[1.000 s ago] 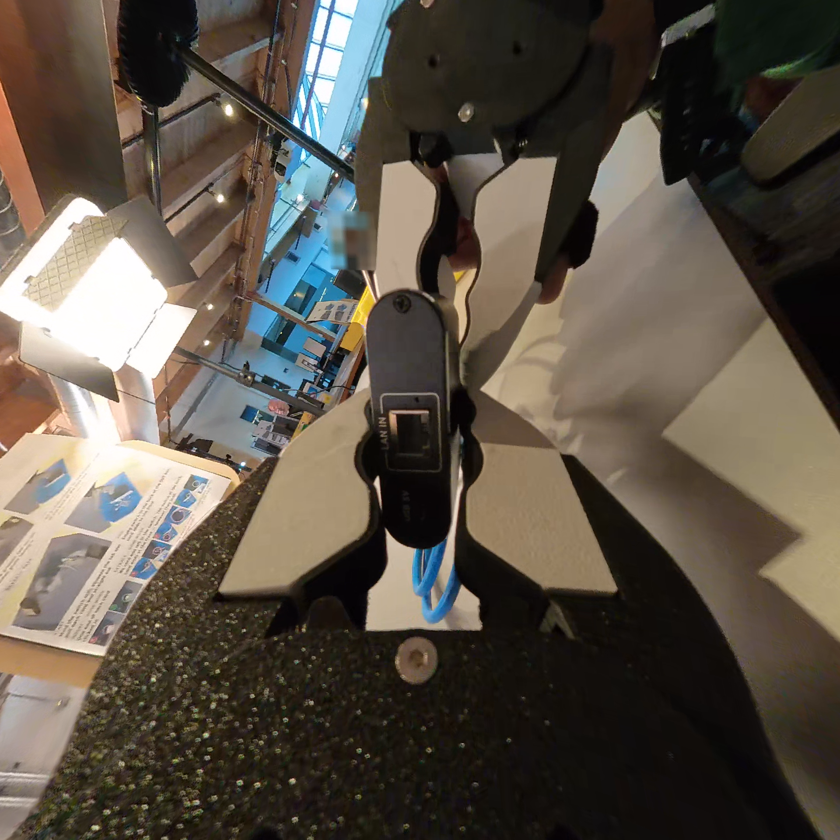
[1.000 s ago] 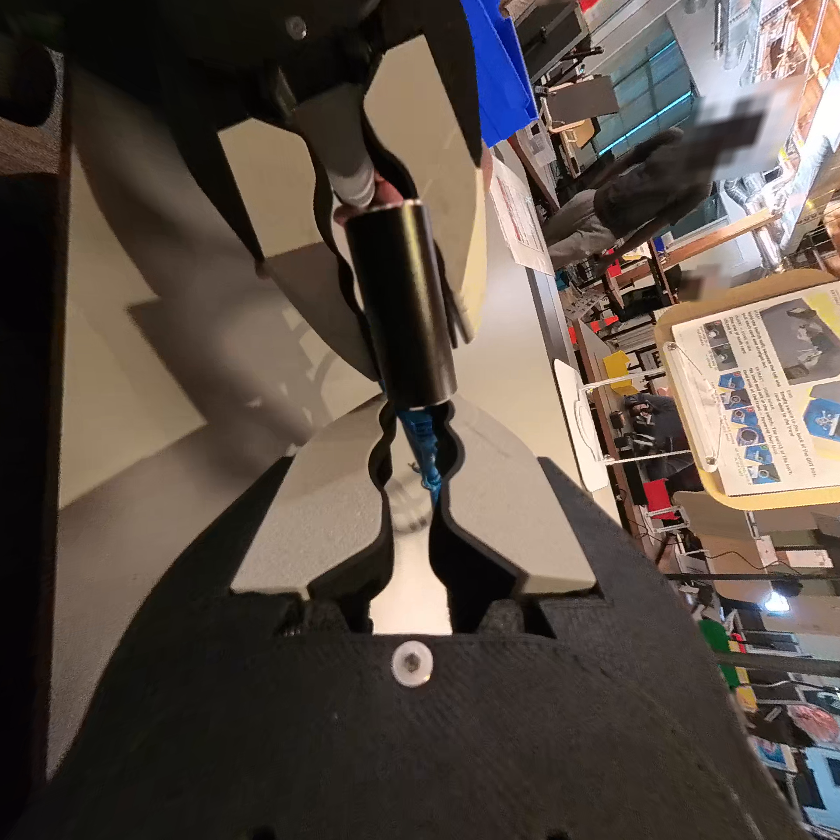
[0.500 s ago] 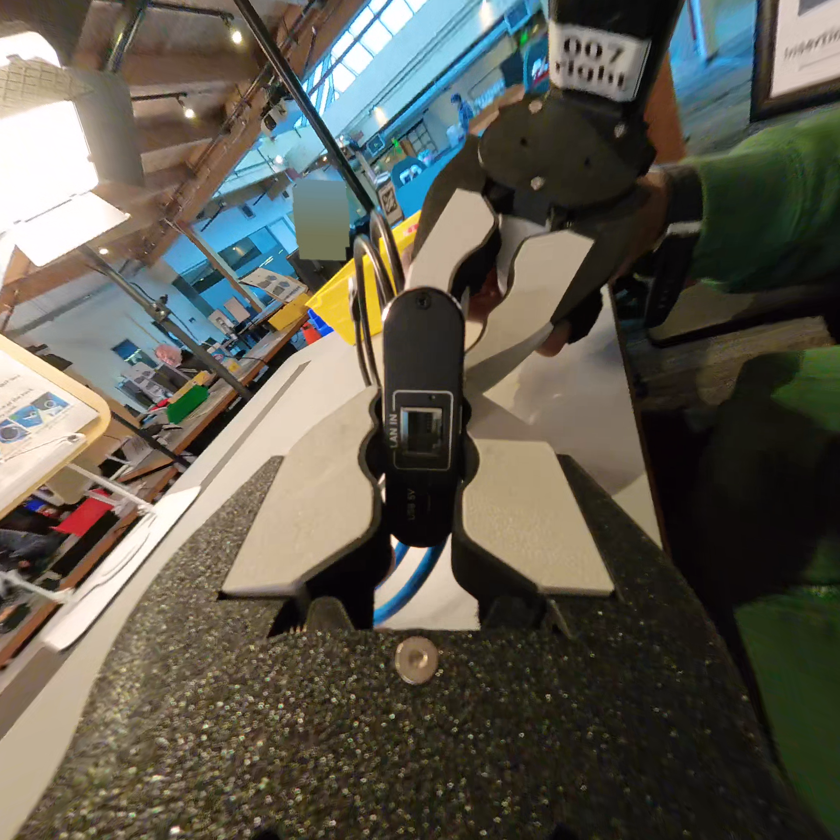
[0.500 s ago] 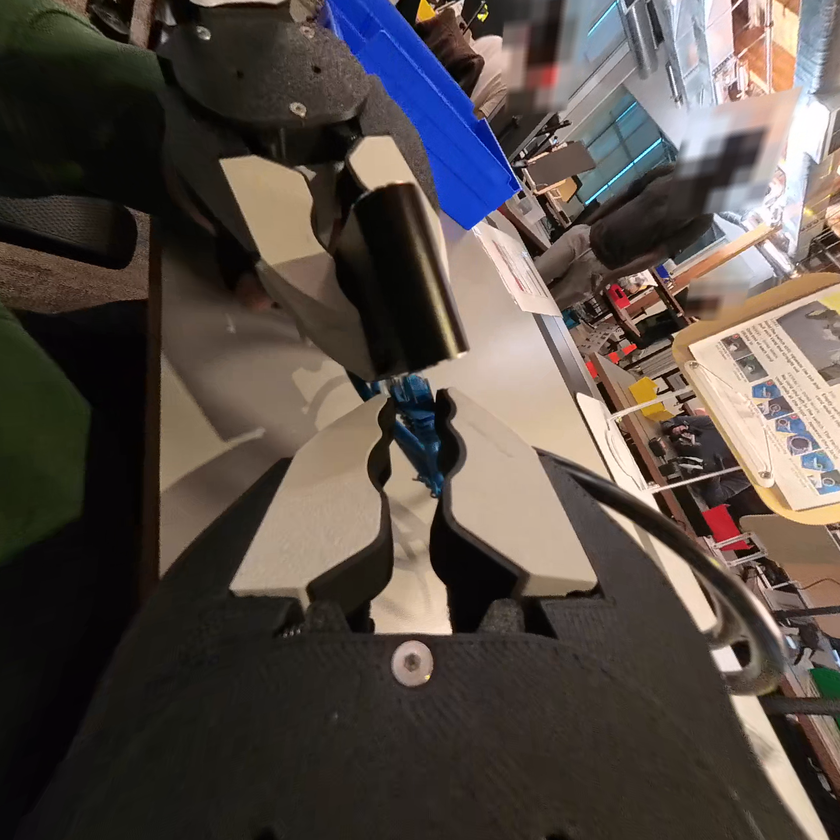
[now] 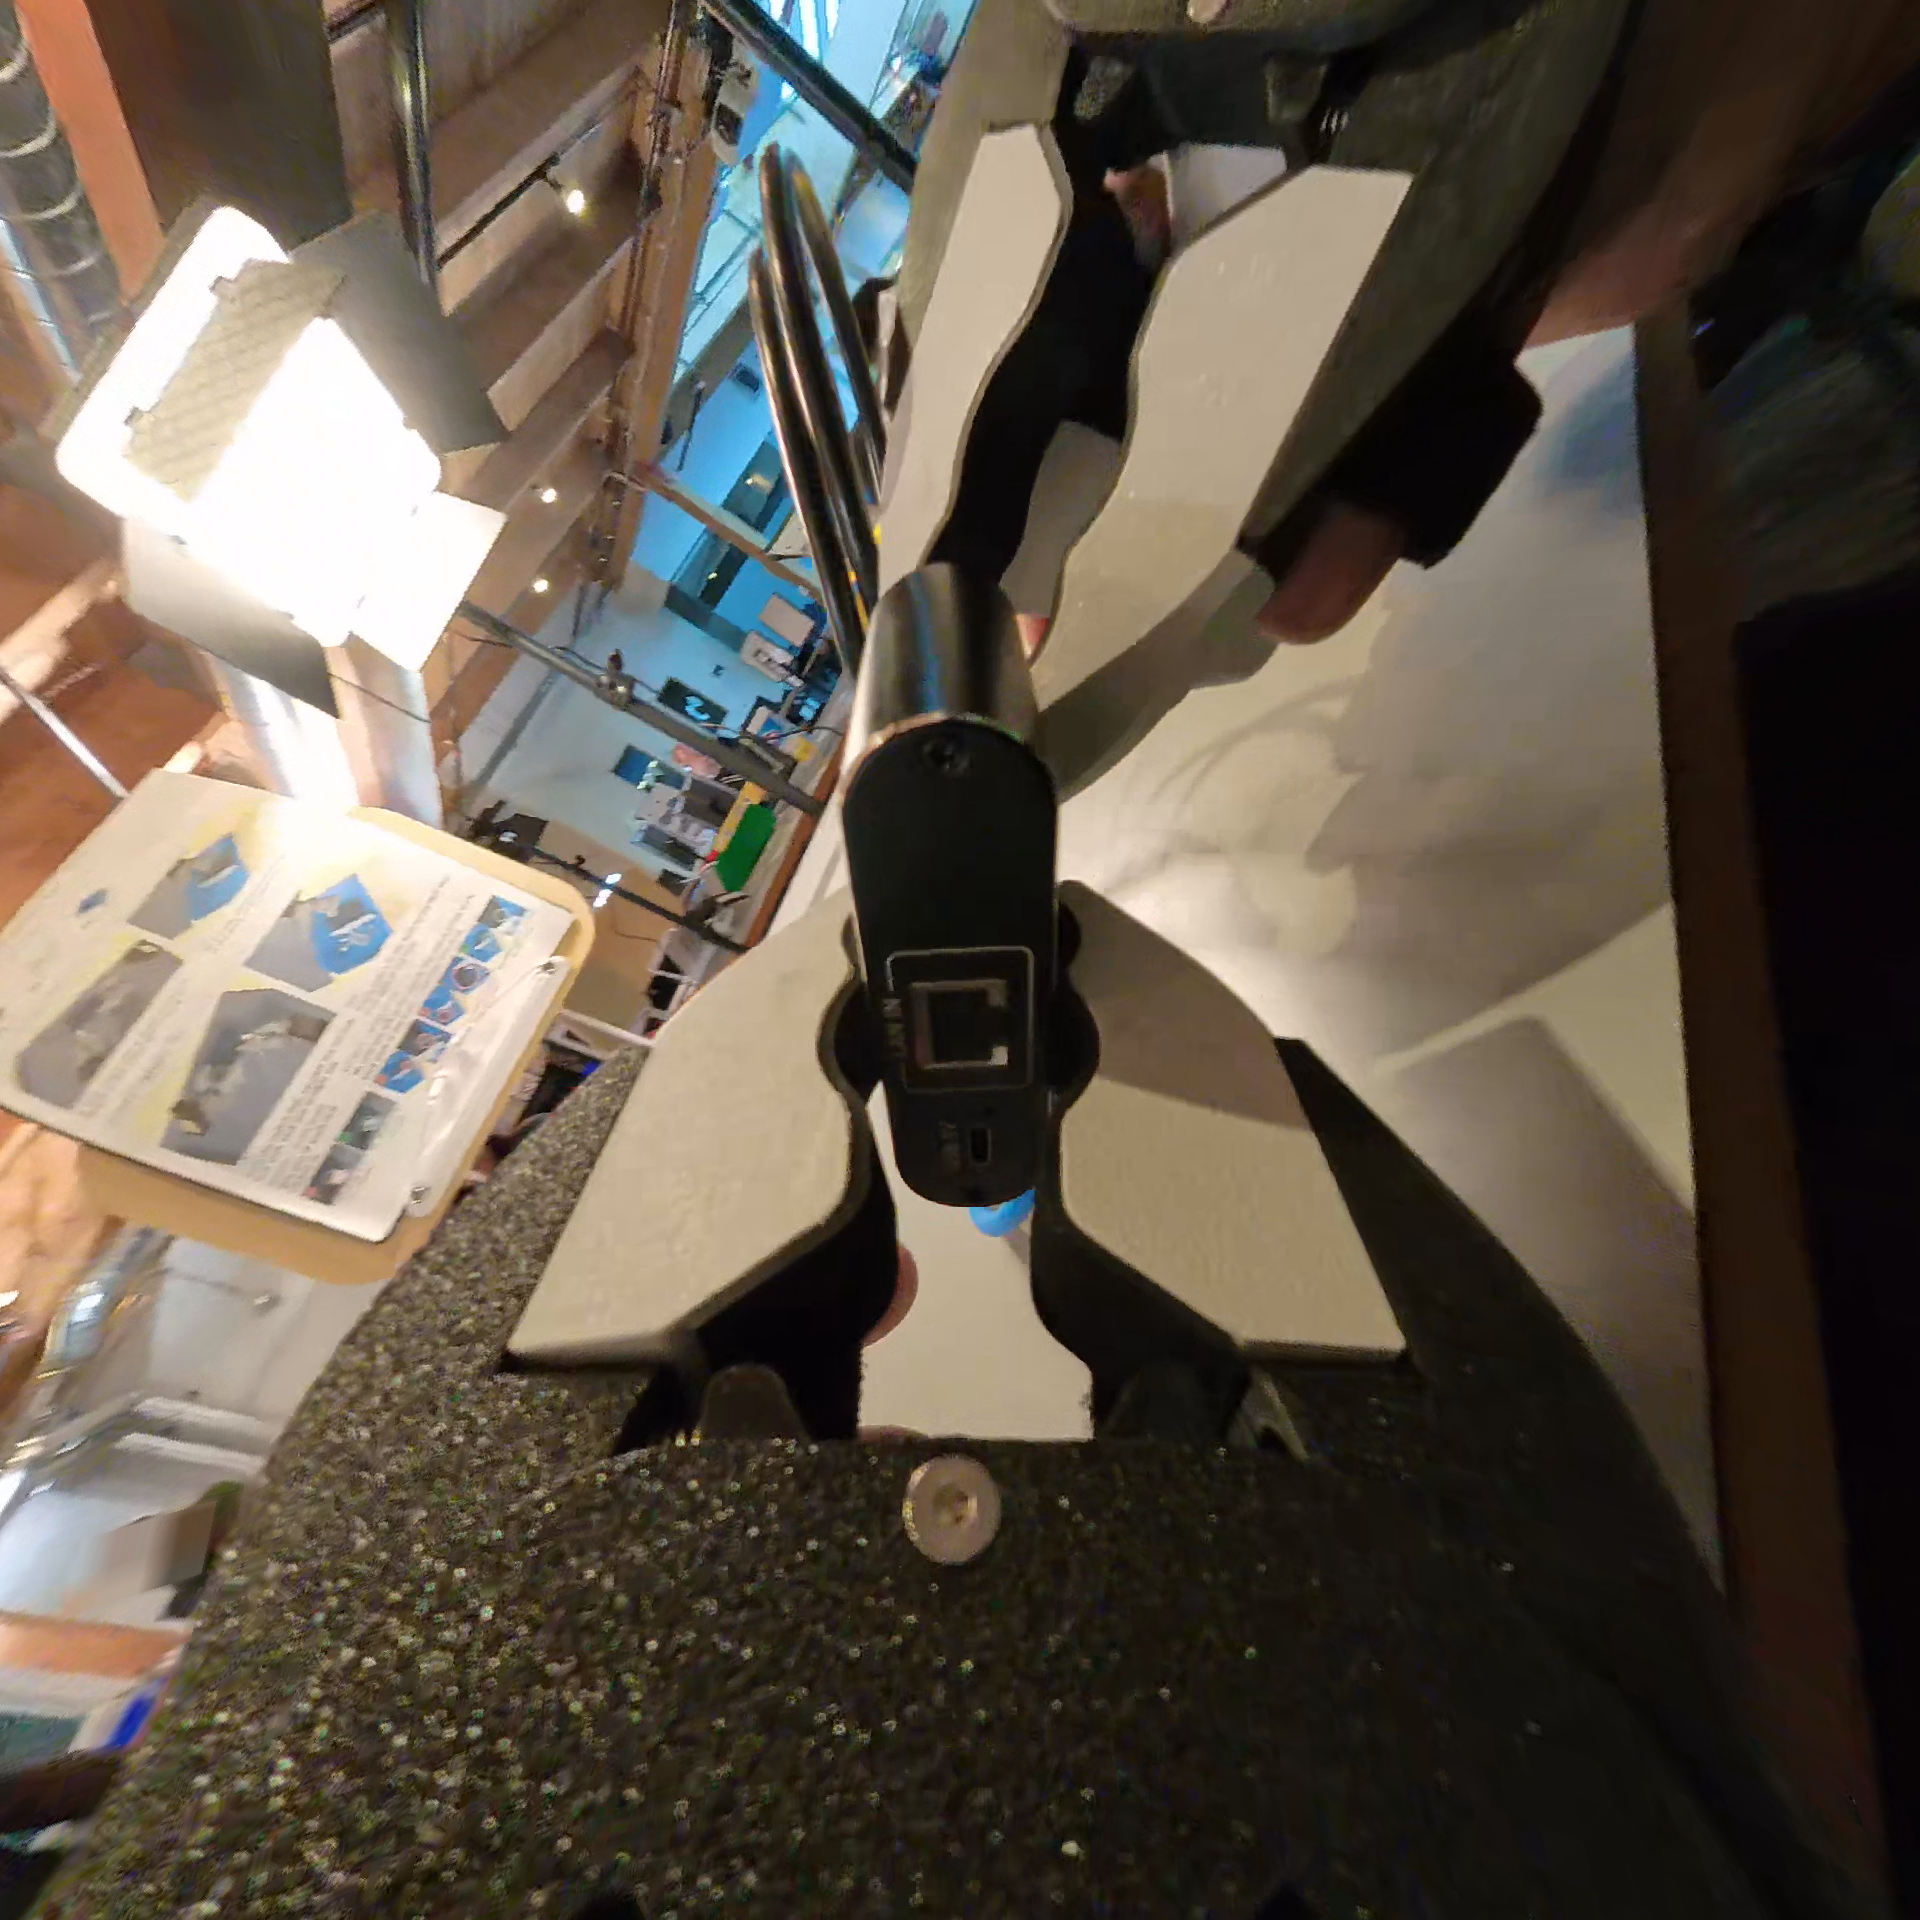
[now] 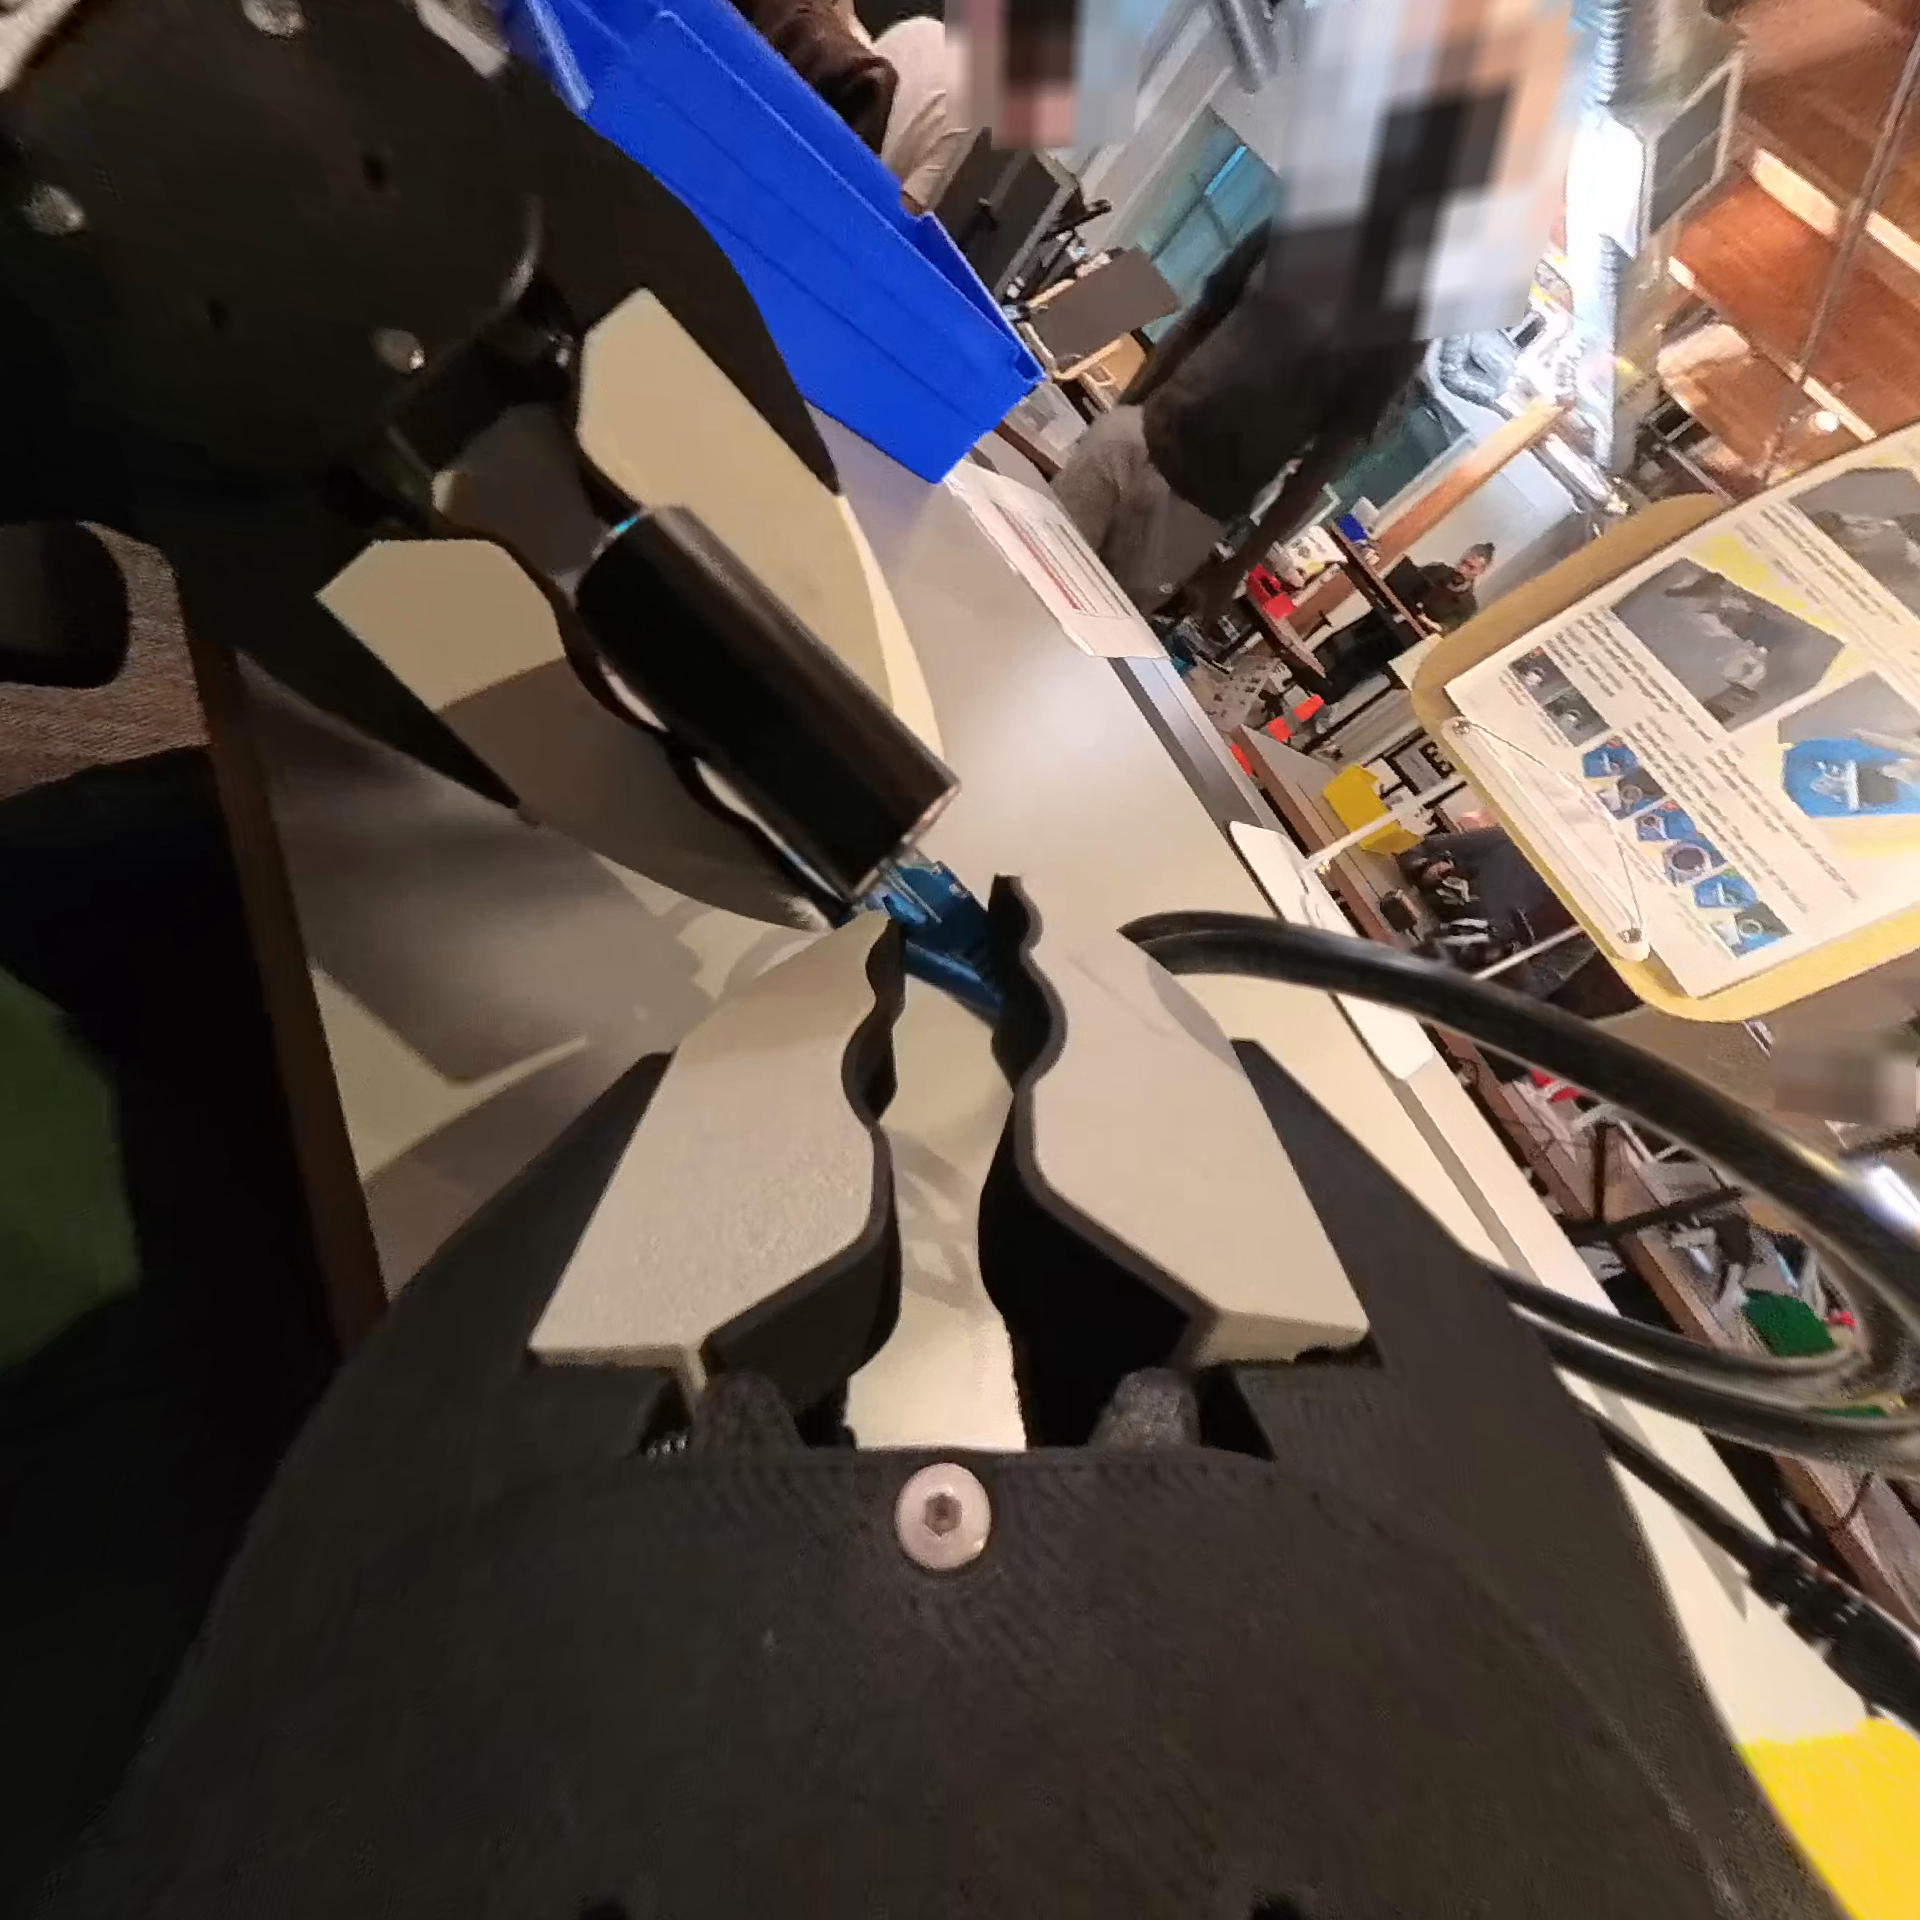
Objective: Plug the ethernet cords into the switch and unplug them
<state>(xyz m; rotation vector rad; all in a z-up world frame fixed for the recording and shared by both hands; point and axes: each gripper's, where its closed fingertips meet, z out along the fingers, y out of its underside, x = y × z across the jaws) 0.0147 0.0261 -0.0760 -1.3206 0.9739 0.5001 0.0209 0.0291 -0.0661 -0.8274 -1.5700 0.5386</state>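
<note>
Gripping the black switch [image 5: 951,966] at the centre of the left wrist view, the left gripper [image 5: 956,1023] has both grey fingers closed against the sides of the slim, pill-shaped housing, whose end face shows one empty network port with a small socket below it. A bit of blue [image 5: 1000,1214] peeks out under the housing's lower end. In the right wrist view, the right gripper [image 6: 943,971] is pinched on the blue ethernet cord [image 6: 951,951] just behind its plug, its tips nearly together around it; the plug sits right at the far end of the switch [image 6: 764,701], but whether it is seated cannot be told. Both are held above a pale tabletop [image 6: 1091,769] that runs from the middle toward the lower right of that frame. A looped black cable [image 6: 1558,1049] arcs across the right side. Beyond, a blue bin [image 6: 810,239] stands at upper centre, and an illustrated instruction sheet on a wooden board [image 6: 1704,727] leans at the right edge. Across in the left wrist view, the right gripper [image 5: 1081,436] fills the upper centre, a bright panel light [image 5: 260,468] glows at upper left, and the workshop recedes behind it.
</note>
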